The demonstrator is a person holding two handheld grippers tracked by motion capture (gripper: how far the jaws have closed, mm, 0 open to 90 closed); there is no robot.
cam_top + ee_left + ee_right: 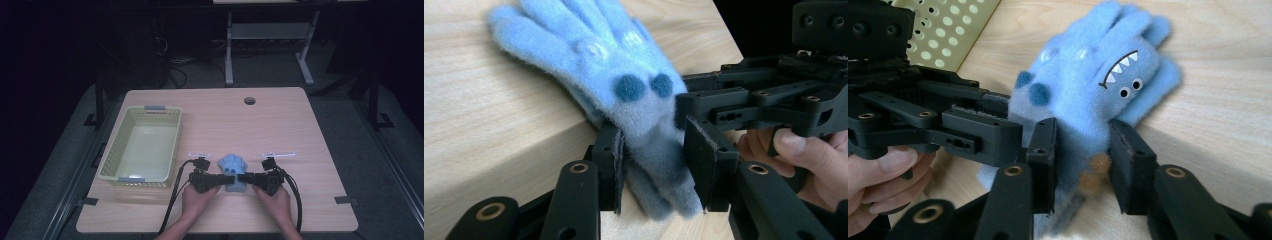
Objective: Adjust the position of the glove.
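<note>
A fluffy blue glove with a monster face lies flat near the table's front edge, fingers pointing away from the person. My left gripper comes in from the left and my right gripper from the right, meeting at the cuff. In the left gripper view the left gripper has both pads against the cuff of the glove, with the right gripper's jaw just beyond. In the right gripper view the right gripper squeezes the glove below the face.
A pale green perforated basket stands at the table's left, its wall close behind the left gripper. Two small white strips lie on the wooden table. A cable hole sits near the far edge.
</note>
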